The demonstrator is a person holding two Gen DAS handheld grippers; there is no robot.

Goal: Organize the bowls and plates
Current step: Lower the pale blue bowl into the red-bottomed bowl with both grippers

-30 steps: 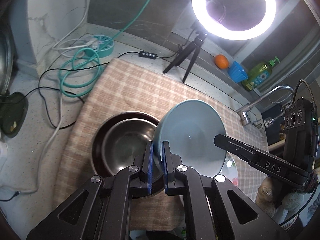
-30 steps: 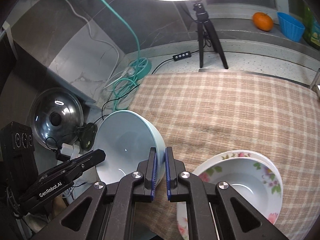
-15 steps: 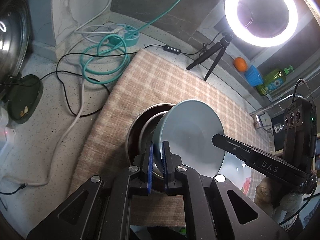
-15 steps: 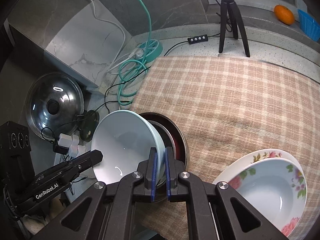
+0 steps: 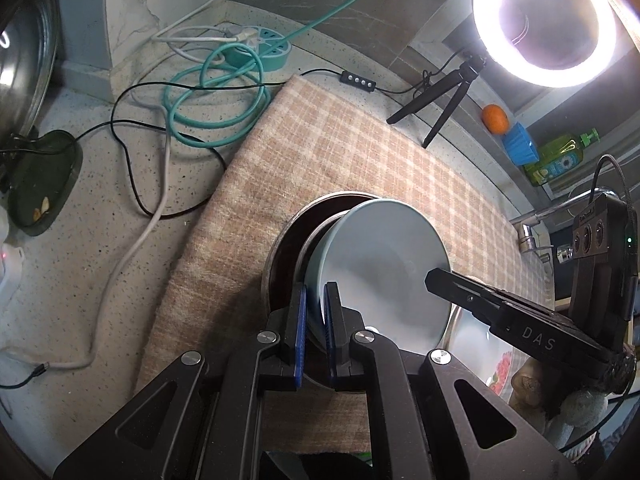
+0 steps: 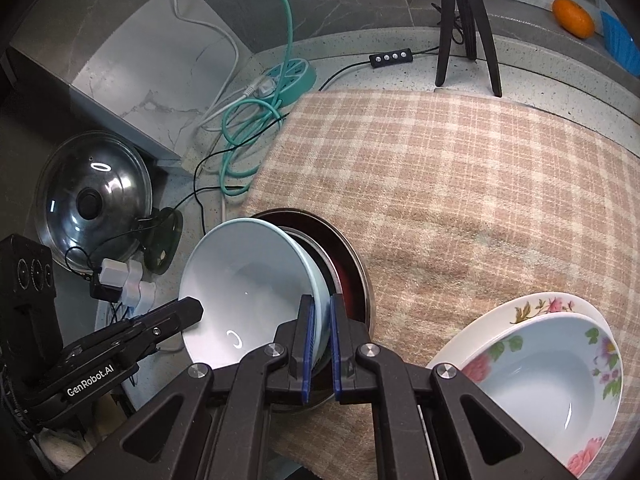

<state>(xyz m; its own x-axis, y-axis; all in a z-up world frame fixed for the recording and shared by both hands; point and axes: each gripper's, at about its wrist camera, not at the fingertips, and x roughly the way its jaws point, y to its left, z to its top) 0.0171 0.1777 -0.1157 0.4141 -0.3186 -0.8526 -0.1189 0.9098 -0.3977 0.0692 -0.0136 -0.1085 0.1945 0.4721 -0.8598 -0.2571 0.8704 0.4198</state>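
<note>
A light blue bowl [image 5: 384, 264] is tilted over a steel bowl [image 5: 310, 236] that nests in a dark red-brown bowl [image 5: 280, 248] on the checked cloth. My left gripper [image 5: 316, 292] is shut on its near rim. In the right wrist view the same blue bowl [image 6: 248, 280] has its opposite rim pinched by my right gripper [image 6: 322, 300], also shut, with the dark bowl [image 6: 354, 268] just behind it. Each gripper shows in the other's view as a black arm reaching to the bowl. A floral bowl [image 6: 552, 364] rests in a floral plate [image 6: 516, 312] at the lower right.
The checked cloth [image 6: 460, 184] covers the counter. Coiled teal cable [image 5: 216, 96], a power strip [image 5: 260, 44] and black wires lie to the left. A ring light tripod [image 5: 444, 100], an orange [image 5: 495, 119], a blue cup [image 5: 518, 146] and a green bottle [image 5: 560, 158] stand behind. A pot lid [image 6: 92, 196] leans at left.
Both grippers have carried the blue bowl down and across. It was beside and above the steel bowl and now sits tilted over it, covering most of it.
</note>
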